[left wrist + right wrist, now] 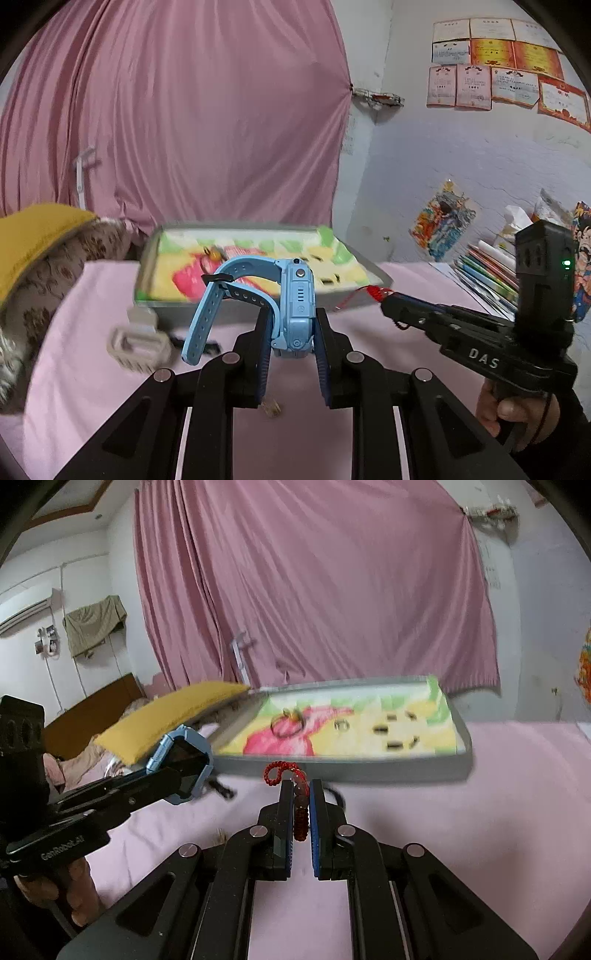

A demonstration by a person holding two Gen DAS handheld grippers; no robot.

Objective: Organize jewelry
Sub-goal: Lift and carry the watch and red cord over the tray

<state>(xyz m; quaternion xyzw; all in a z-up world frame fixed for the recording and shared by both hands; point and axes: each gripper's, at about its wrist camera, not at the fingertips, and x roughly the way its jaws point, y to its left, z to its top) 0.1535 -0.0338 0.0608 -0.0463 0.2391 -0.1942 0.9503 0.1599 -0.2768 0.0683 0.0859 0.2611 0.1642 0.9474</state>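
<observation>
Clamped in the left gripper [293,325], a blue watch [291,306]; right gripper [301,794] pinches a red bracelet [300,812] — both short of the tray [461,738]; dangling straps could snag its rim.

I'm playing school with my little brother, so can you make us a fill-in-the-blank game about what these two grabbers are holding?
1. The left gripper is shut on a watch coloured ____.
2. The right gripper pinches a beaded bracelet coloured ____.
3. The tray behind both stands on a cloth coloured ____.

Missing words: blue; red; pink
</observation>
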